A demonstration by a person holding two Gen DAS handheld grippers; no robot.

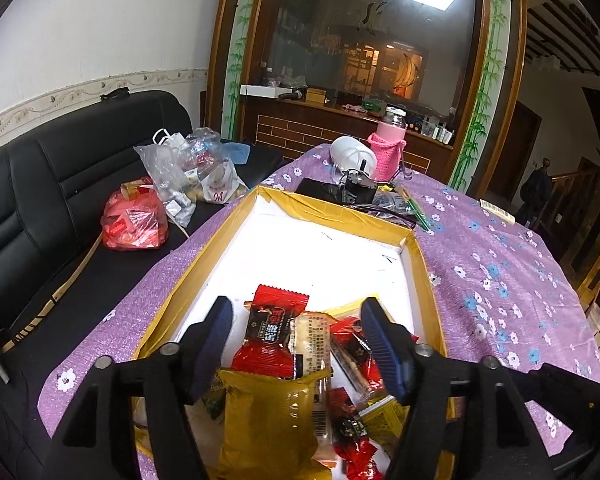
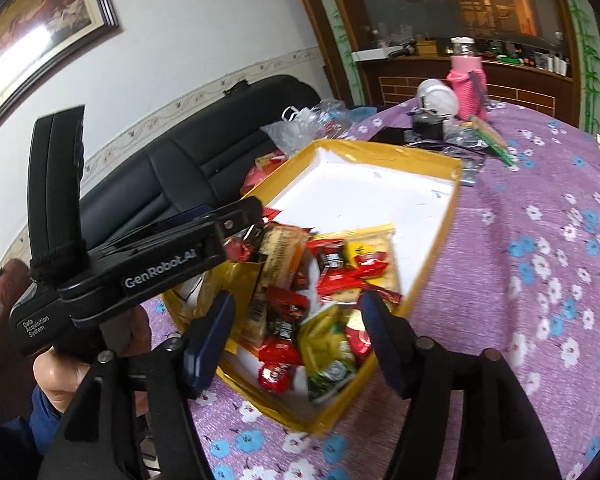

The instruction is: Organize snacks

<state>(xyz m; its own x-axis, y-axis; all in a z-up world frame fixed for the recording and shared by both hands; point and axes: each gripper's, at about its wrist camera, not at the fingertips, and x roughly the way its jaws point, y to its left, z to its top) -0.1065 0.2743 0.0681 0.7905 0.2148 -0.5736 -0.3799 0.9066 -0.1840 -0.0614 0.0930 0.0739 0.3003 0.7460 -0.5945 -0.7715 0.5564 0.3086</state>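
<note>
A yellow box [image 1: 340, 208] with a white inside lies on the purple flowered tablecloth [image 1: 500, 260]. Its near end holds a loose pile of snacks. A red packet [image 1: 274, 332], a beige bar [image 1: 314, 344] and a big yellow packet [image 1: 268, 420] lie on top. My left gripper [image 1: 296, 312] hangs open just above this pile, with nothing pressed between its pads. In the right wrist view the same box [image 2: 420, 152] and snack pile [image 2: 332, 276] show. My right gripper [image 2: 297, 304] stands open over the near corner and holds nothing. The left gripper's black housing [image 2: 160, 264] reaches in from the left.
A black sofa [image 1: 60, 184] left of the table carries a red plastic bag [image 1: 134, 220] and clear bags [image 1: 184, 164]. Beyond the box stand a pink-sleeved bottle [image 1: 388, 152], a white round object [image 1: 350, 154] and small dark clutter. A person's hand [image 2: 56, 376] grips the left tool.
</note>
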